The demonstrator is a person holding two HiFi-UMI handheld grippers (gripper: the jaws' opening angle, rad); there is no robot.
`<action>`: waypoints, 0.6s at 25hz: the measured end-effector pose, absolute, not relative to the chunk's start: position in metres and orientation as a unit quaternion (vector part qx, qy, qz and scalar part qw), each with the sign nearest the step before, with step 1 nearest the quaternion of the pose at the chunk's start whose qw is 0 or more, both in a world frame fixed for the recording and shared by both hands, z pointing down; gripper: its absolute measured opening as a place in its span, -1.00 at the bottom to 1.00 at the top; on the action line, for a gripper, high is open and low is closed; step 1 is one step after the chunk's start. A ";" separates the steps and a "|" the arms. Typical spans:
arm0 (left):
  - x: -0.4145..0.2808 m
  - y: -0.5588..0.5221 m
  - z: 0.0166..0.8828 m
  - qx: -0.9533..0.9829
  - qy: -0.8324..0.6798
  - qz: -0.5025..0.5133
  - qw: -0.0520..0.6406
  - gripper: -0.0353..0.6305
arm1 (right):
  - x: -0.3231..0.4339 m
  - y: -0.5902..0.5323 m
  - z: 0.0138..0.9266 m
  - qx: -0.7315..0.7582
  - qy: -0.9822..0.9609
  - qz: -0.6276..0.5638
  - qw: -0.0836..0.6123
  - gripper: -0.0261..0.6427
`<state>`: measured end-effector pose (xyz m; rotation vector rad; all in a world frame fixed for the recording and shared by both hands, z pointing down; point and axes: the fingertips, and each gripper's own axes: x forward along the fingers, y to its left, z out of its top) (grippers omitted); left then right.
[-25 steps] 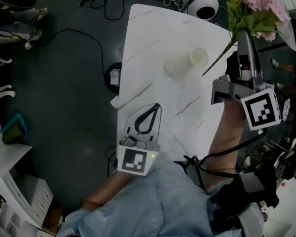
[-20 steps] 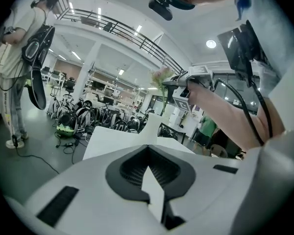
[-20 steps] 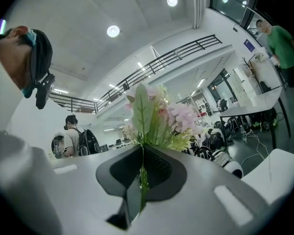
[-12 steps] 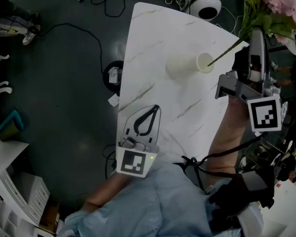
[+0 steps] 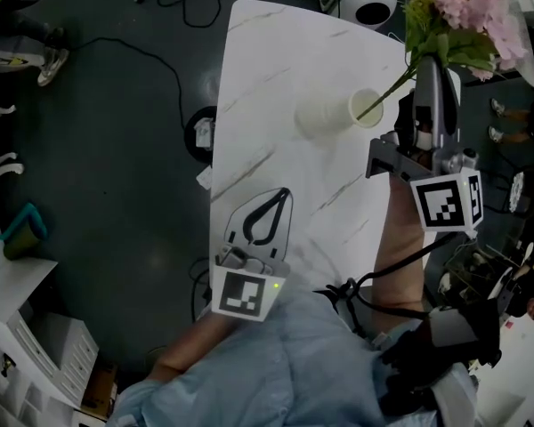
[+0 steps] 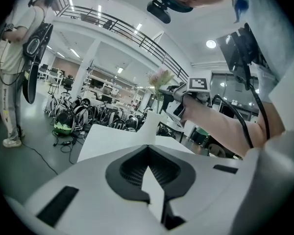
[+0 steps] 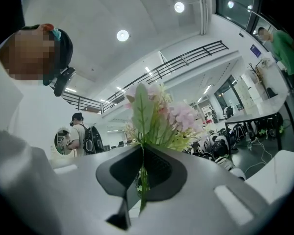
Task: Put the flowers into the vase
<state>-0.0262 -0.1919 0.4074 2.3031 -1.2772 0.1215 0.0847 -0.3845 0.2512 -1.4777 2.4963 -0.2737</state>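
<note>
Flowers [image 5: 458,7] – a bunch of pale pink blossoms with green leaves on one long thin green stem. In the head view the blooms sat at the top right, past the far right edge of the white, grey-veined table [image 5: 276,60]. The stem slanted down and left from them toward the vase [image 5: 334,114]. In the right gripper view the flowers [image 7: 161,114] rose straight out of the jaws, one broad leaf in front and the pink clusters behind it.

The right gripper [image 5: 424,69] was clamped on the stem. Its own view showed the right gripper [image 7: 141,155] with both pads pressed against the thin green stalk. The vase was plain white with an open round mouth, and it stood on the far half of the table, just left of that gripper. The stem's lower end lay across the mouth in the head view. How deep it reached inside, I couldn't tell.

The left gripper [image 5: 283,194] rested on the near edge of the table, well apart from the vase, tips together and nothing between them. Its view of the left gripper [image 6: 148,151] showed the same.

Versus the earlier frames – a second ago the stem end hung beside the vase, off the mouth on the gripper's side. Half a second ago it was at the rim. Now it overlapped the opening. The left gripper hadn't shifted, and the vase kept its spot on the table.
</note>
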 end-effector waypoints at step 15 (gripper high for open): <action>-0.007 -0.190 0.398 0.856 -0.458 0.055 0.235 -0.88 | 0.077 -0.337 0.315 -0.502 0.859 -0.098 -0.005 -0.74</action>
